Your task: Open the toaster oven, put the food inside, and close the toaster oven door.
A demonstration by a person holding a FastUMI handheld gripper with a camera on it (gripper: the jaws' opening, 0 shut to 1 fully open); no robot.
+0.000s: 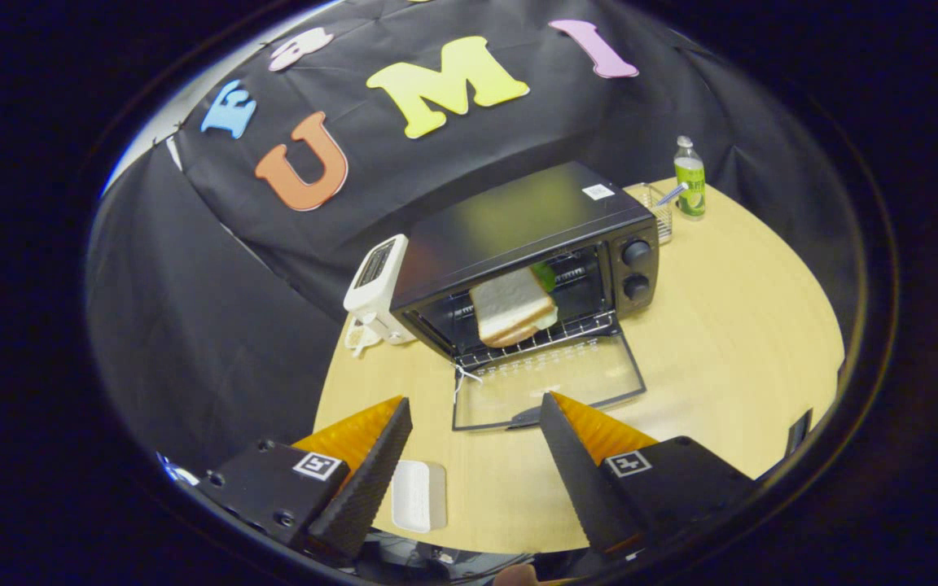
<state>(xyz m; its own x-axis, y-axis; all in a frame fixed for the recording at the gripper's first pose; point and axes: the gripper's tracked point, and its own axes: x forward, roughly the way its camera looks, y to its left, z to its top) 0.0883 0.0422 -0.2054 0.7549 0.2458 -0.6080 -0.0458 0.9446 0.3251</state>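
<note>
Fingers: the gripper (475, 419) is at the bottom of the frame, its two fingers wide apart and holding nothing.
Below the fingers: a small white rectangular plastic tray (420, 495) lies on the round light wooden table (729, 325), beside the left finger.
Just ahead: the clear glass door (550, 382) of the black toaster oven (518, 236) lies flat open in the middle of the frame; its dark handle (528, 418) is near the right finger tip.
Food: a sandwich of white bread (512, 307) rests on the wire rack (542, 335), leaning out a little toward the front.
Further: a white pop-up toaster (373, 286) left of the oven, a green-label bottle (689, 177) at upper right.
Judgement: only closing remains.
Risk: the lifted door may hit the sandwich, or the handle may slip off the finger.
</note>
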